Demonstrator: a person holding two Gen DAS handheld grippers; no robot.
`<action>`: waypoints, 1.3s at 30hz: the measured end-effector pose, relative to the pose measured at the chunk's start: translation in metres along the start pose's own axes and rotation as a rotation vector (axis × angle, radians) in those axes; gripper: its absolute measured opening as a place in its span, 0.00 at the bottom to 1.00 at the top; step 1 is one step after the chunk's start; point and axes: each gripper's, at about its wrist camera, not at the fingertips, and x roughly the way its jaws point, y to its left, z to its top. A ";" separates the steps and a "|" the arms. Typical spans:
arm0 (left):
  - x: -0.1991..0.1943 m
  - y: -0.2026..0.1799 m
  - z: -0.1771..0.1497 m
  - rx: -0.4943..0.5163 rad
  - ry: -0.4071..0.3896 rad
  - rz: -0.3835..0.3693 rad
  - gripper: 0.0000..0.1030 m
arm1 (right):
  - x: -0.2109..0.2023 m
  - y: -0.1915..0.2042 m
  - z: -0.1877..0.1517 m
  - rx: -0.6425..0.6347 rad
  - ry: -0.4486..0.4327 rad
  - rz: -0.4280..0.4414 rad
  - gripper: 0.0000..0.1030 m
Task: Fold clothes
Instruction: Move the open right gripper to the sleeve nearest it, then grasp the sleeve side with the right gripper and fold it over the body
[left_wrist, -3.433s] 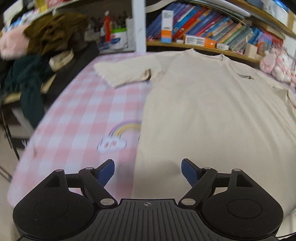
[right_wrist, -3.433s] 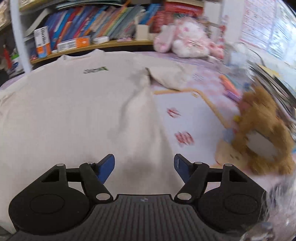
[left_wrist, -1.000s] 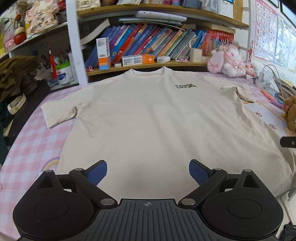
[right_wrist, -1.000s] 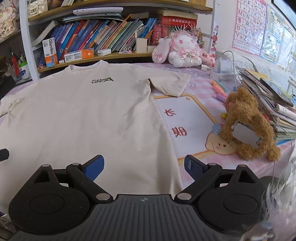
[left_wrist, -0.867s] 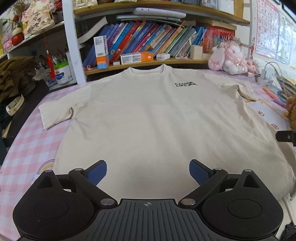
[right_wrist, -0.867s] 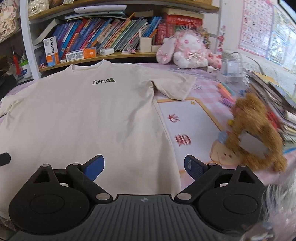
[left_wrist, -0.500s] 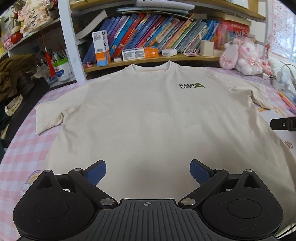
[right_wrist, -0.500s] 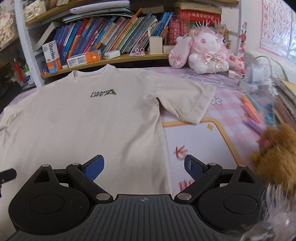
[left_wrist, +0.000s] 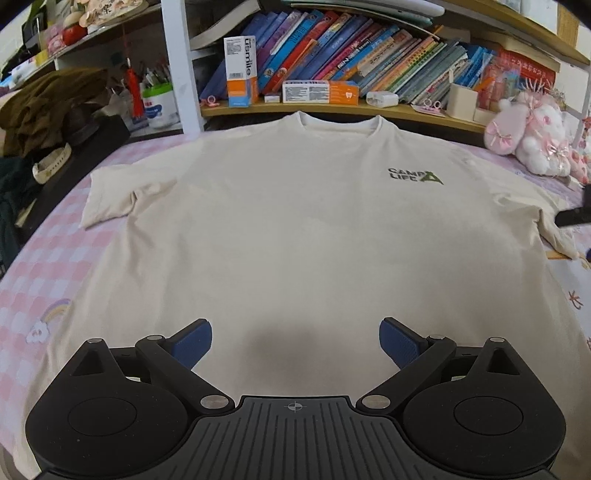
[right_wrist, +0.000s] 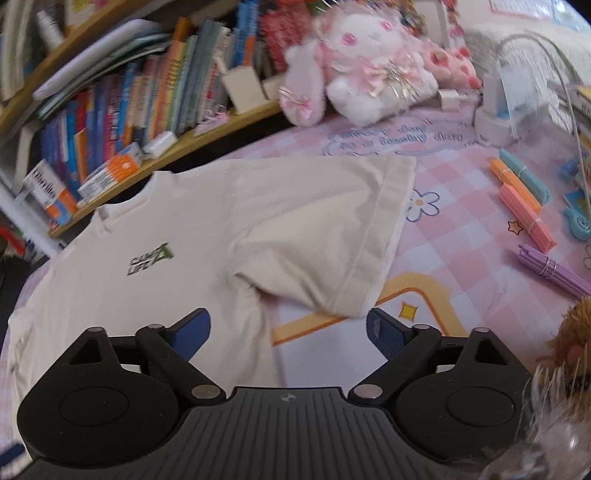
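Both grippers are spread wide and holding nothing. The left gripper (left_wrist: 295, 341) hangs over the near middle of the t-shirt (left_wrist: 295, 229), blue fingertips (left_wrist: 194, 343) apart with bare cloth between them. The right gripper (right_wrist: 288, 332) sits over the right sleeve (right_wrist: 332, 236), its fingers released too, one blue pad (right_wrist: 384, 338) just at the sleeve's near corner (can't tell if it's actually touching).

The shirt is soft cream cotton, laid flat and face up on a pink checked sheet (left_wrist: 55, 266), collar at the far end by the bookshelf (left_wrist: 332, 85). There's a small green logo (left_wrist: 415, 176) on the chest. The sleeve hem has a stitched band, and the armpit is bunched into a soft fold.

The left view shows the whole shirt plus the left sleeve (left_wrist: 110, 195) and a rainbow print (left_wrist: 50, 319) on the sheet. Only the right view shows the bundles of coloured sticks (right_wrist: 524, 206), a fluffy pink-and-white plush (right_wrist: 369, 74) up close, and some brown fur (right_wrist: 569, 339) at the near right edge.
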 end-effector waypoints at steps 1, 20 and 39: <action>0.000 -0.001 -0.002 -0.003 0.005 -0.001 0.96 | 0.002 -0.003 0.004 0.021 0.010 0.001 0.86; 0.011 0.024 -0.010 -0.119 0.085 0.050 0.96 | 0.022 -0.072 0.030 0.294 0.045 -0.002 0.39; 0.014 0.008 -0.010 -0.014 0.082 0.014 0.96 | 0.055 -0.041 0.045 0.004 -0.022 -0.136 0.07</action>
